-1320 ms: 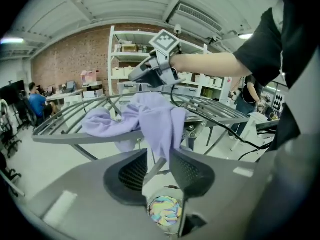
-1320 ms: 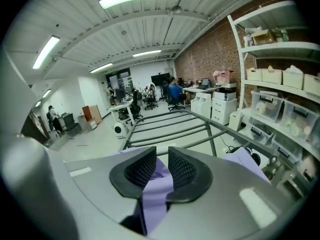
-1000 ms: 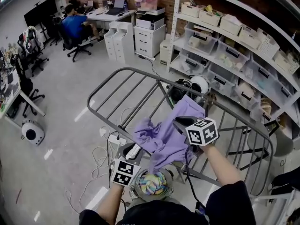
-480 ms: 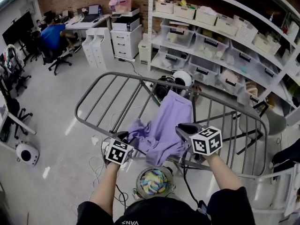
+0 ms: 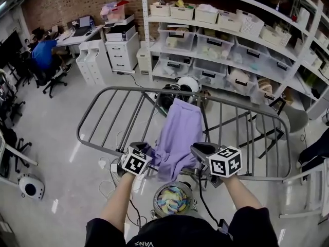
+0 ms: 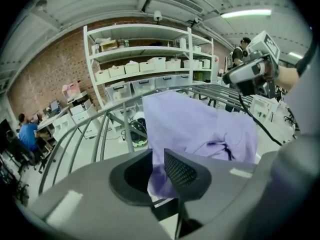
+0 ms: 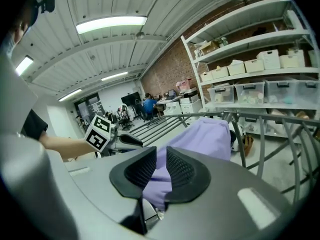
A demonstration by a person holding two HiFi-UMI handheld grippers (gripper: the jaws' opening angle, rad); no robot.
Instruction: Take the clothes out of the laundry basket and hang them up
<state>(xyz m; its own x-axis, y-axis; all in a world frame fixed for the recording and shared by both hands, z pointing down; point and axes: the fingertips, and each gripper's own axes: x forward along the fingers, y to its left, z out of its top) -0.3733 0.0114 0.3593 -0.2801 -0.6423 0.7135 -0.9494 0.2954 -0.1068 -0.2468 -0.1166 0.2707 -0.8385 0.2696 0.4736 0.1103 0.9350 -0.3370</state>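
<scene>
Forearms stretch forward side by side, bringing both your grippers to the near rail of the drying rack (image 5: 103, 94). Your left gripper (image 5: 146, 149) is closing its jaws on the purple garment's (image 5: 177, 133) lower left corner, and your right gripper (image 5: 198, 149) pinches its lower right edge. The garment drapes over the rack's bars. Below your hands the laundry basket (image 5: 172, 199) of colourful clothes sits on the pale floor (image 5: 56, 122). Beyond stand white shelves (image 5: 231, 30) of bins and a seated person (image 5: 43, 53) at a desk.

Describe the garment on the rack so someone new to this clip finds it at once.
Find the grey drying rack mid-floor. Over its central bars hangs a lilac garment. It is the only cloth on the rack; the multicoloured bundle sits in the round basket below.
</scene>
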